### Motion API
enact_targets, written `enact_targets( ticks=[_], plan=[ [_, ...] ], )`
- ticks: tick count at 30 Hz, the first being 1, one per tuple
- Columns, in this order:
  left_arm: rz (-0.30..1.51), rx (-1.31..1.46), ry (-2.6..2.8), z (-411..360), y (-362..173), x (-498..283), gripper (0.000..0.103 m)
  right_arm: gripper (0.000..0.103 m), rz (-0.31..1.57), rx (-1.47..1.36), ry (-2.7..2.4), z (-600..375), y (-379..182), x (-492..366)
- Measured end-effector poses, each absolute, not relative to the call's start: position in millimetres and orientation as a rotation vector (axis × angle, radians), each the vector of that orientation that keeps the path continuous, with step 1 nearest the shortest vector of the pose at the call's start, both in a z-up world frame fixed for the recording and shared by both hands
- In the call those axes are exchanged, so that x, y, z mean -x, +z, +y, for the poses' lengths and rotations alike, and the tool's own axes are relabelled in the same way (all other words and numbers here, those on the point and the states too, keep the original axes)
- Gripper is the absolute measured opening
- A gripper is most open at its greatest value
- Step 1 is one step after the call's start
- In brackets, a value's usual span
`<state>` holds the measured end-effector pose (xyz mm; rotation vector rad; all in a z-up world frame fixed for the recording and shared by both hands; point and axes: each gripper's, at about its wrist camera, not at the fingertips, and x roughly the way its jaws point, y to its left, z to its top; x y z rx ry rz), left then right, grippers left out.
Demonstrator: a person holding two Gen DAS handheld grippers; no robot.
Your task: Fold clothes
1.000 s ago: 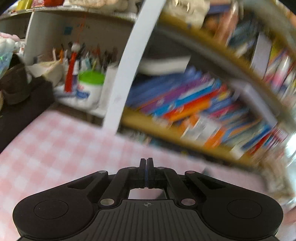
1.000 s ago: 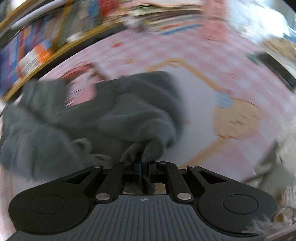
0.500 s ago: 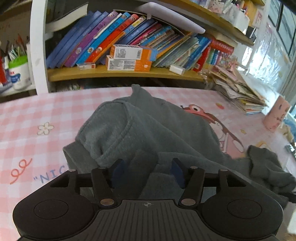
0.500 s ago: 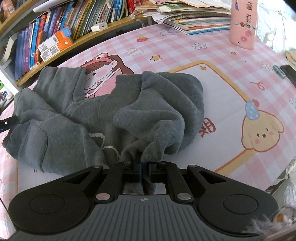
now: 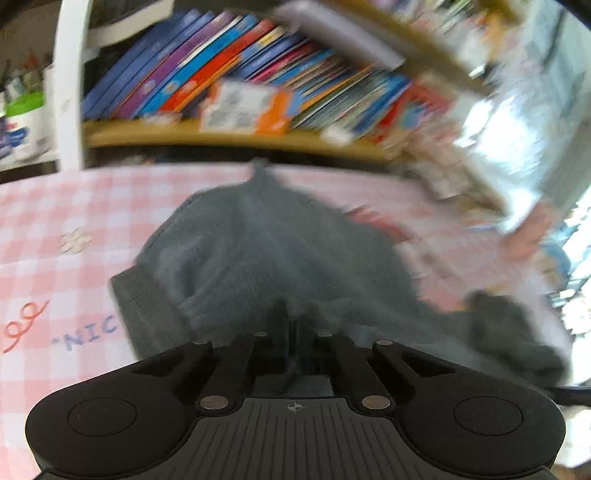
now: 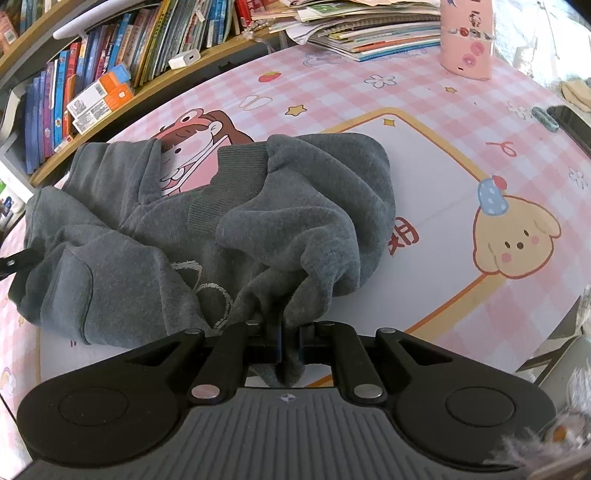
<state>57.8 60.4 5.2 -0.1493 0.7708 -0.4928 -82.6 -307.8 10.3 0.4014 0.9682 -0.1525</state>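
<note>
Left wrist view, heavily blurred. The left tongs (image 5: 291, 328) are seen with jaws drawn together on a fold of the grey sweatshirt (image 5: 273, 254); they have just been closing, with fabric between them. The sweatshirt is a soft, fleecy heap lying on the table (image 5: 55, 229), with a ribbed band at its near-left edge. The table is covered in a pink-and-white checked cloth printed with a small white flower, a red curl and blue letters read as "NIC". Behind it, a yellowish wooden shelf (image 5: 192, 138) is packed with slanting books (image 5: 192, 74) in blue, purple and red; an orange-and-white box (image 5: 247, 110) lies in front of them, its print too smeared to be read.

Right wrist view, sharp. The right tongs (image 6: 290, 339) are clamped on a bunched grey edge of the same sweatshirt (image 6: 177, 236), which hangs down between the jaws. The fabric is seen as brushed fleece with ribbed knit bands, and a pale outline print shows near the middle. It is crumpled on the table's (image 6: 498, 110) glossy cloth, partly covering a cartoon figure (image 6: 199, 129); a cartoon puppy (image 6: 517, 243) and a red character, partly hidden, are printed beside it. A pink cylindrical holder (image 6: 467, 37) stands upright near a stack of papers (image 6: 369, 33). A white charger (image 6: 184, 59) rests on the shelf edge.
</note>
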Motion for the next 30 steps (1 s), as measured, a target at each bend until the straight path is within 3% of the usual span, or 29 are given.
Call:
enact_targets(
  ticks=[5, 8, 9, 11, 14, 16, 18, 22, 25, 28, 30],
  plan=[
    [0.63, 0.196, -0.676, 100, 30, -2, 0.001, 0.009, 0.972, -0.41, -0.158, -304, 11, 83],
    [0.716, 0.23, -0.704, 129, 21, 25, 0.003, 0.009, 0.977, -0.406, -0.152, -302, 11, 85],
    [0.766, 0.202, -0.658, 136, 13, 31, 0.01, 0.009, 0.978, -0.408, -0.153, -302, 10, 86],
    [0.88, 0.125, -0.488, 148, -8, 40, 0.009, 0.009, 0.981, -0.418, -0.158, -303, 10, 87],
    [0.897, 0.209, -0.331, 172, -14, 47, 0.01, 0.01, 0.986, -0.42, -0.16, -302, 10, 88],
    [0.851, 0.327, -0.278, 184, -8, 49, 0.015, 0.01, 0.987, -0.418, -0.164, -301, 11, 90],
    [0.81, 0.428, -0.258, 189, -1, 49, 0.032, 0.01, 0.988, -0.419, -0.167, -300, 11, 91],
    [0.79, 0.432, -0.313, 168, 8, 43, 0.036, 0.011, 0.986, -0.43, -0.175, -301, 11, 95],
    [0.807, 0.341, -0.355, 137, 4, 40, 0.036, 0.011, 0.977, -0.451, -0.204, -306, 10, 101],
    [0.835, 0.253, -0.374, 108, -4, 37, 0.027, 0.011, 0.962, -0.489, -0.247, -313, 10, 110],
    [0.846, 0.235, -0.449, 93, -9, 37, 0.008, 0.011, 0.957, -0.517, -0.271, -318, 9, 114]
  ],
)
